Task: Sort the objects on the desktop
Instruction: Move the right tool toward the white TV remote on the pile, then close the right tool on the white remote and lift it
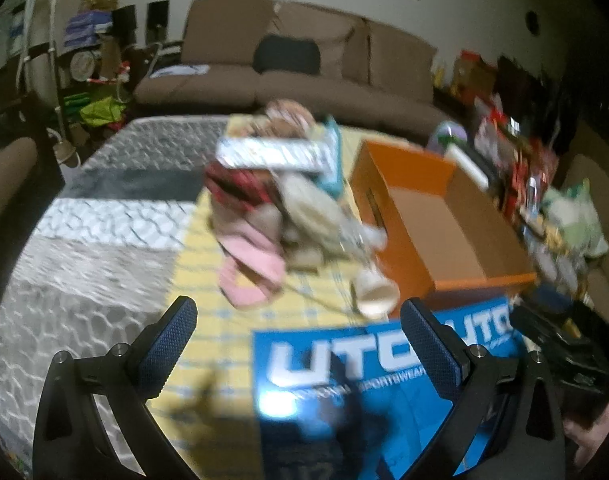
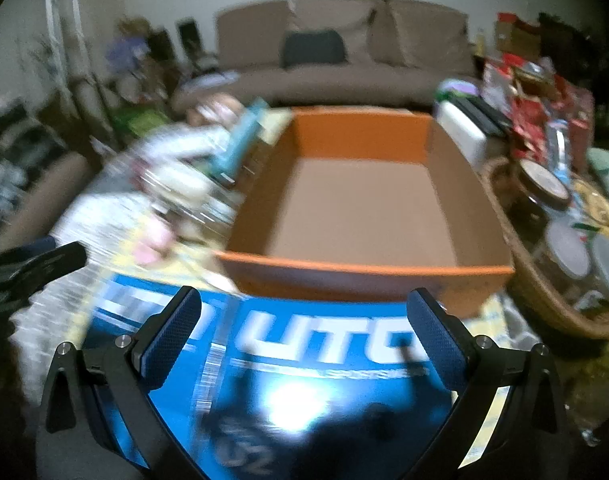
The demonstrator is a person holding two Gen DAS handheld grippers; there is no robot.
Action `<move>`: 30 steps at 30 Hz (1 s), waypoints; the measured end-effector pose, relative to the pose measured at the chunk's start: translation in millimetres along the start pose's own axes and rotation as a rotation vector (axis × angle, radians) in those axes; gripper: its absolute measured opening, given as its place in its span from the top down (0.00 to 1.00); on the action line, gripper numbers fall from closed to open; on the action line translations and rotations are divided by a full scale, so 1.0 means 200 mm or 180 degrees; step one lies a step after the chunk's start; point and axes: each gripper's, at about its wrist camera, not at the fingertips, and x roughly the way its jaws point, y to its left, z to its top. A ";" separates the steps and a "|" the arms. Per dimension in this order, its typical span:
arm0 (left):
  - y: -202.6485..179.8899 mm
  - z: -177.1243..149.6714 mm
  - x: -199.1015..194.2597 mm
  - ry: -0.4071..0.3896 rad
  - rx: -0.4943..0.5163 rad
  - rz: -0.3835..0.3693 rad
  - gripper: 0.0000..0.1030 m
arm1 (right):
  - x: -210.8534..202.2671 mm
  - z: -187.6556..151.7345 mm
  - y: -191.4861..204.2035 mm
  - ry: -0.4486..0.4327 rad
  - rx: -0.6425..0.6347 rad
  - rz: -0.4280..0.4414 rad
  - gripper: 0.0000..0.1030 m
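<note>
A heap of mixed objects (image 1: 280,184) lies on a yellow checked cloth (image 1: 208,280): a pink item (image 1: 250,268), a striped flat box (image 1: 272,154), a red item, pale soft things. An empty orange cardboard box (image 1: 428,216) (image 2: 364,216) stands to the heap's right. A blue lid with white letters (image 1: 344,384) (image 2: 304,360) lies in front of it. My left gripper (image 1: 304,344) hangs open above the lid's left edge, nothing between its fingers. My right gripper (image 2: 308,340) is open over the blue lid, just short of the orange box. The frames are blurred.
A wicker basket (image 2: 544,300) with jars and lids sits right of the orange box. Red packets and clutter (image 1: 520,168) line the far right. A grey patterned mattress (image 1: 84,248) lies left of the cloth. A brown sofa (image 1: 304,64) stands behind.
</note>
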 end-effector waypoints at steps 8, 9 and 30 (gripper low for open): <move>0.27 0.33 0.05 -0.0099 0.0025 -0.0016 0.00 | 0.01 0.32 0.05 -0.0080 0.0168 0.0712 0.00; 0.30 0.38 0.09 -0.0070 0.0047 -0.0062 0.00 | 0.05 0.39 0.06 -0.0052 0.0183 0.0831 0.00; 0.53 0.75 0.89 0.0398 -0.0275 -0.0646 0.01 | 1.20 0.80 0.22 0.0775 0.0642 0.1263 0.42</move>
